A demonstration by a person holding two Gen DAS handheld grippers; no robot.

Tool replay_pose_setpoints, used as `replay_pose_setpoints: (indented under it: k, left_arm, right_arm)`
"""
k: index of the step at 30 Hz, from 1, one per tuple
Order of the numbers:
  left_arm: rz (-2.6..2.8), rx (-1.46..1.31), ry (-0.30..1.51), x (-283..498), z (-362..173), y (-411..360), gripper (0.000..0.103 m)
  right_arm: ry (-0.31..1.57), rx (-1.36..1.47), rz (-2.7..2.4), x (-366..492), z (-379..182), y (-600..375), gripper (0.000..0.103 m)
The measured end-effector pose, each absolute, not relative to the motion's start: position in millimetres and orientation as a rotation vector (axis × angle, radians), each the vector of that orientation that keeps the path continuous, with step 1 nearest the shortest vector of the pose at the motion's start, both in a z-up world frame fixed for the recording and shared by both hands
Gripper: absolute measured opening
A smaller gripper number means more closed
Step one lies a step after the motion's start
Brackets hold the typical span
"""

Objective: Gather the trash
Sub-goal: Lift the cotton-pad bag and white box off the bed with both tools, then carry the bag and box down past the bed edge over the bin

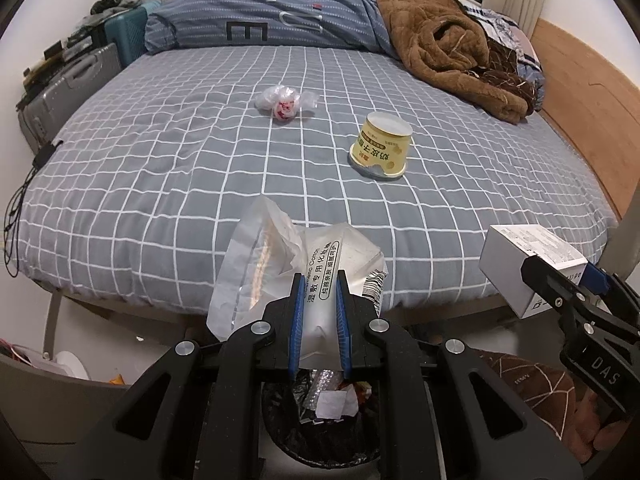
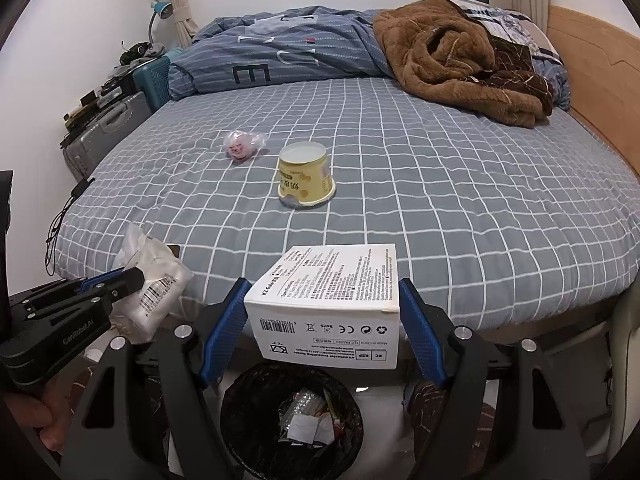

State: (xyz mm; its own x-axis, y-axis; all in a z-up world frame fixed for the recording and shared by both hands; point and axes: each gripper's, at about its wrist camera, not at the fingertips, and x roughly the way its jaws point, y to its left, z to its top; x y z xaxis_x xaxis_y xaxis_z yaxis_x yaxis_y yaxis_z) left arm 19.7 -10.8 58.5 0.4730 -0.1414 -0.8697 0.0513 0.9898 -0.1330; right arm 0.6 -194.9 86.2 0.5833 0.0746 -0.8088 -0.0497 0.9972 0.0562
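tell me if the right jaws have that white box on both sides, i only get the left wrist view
observer: Yes, both blue pads of the right gripper press the white box at its sides.
operator: is it over the bin
observer: The black bin shows directly below the box, paper scraps inside.
operator: whats holding my left gripper
observer: A bare hand under the left gripper, which pinches the white packet.

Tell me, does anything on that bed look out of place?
Yes. A yellow cup stands upside down mid-bed, and a crumpled plastic wrapper lies beside it, apart. Both look like litter on the checked bedsheet; the brown blanket is heaped untidily near the headboard.
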Motion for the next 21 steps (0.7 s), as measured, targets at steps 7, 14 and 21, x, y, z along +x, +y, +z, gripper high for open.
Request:
replay_pose_setpoints:
  k: [7, 14, 21]
  left_arm:
    - [-0.121, -0.097, 1.067, -2, 63, -10, 0.014]
    - [-0.115, -0.092, 1.070, -21, 62, -9, 0.014]
    - [-0.117, -0.092, 1.084, -37, 57, -9, 0.014]
  right_arm:
    - [0.941, 0.030, 0.085, -21, 91, -189, 0.071]
    - [0.939, 0.037, 0.092, -36, 96, -185, 0.071]
    - [0.950, 0.034, 0.099, -47, 92, -178, 0.071]
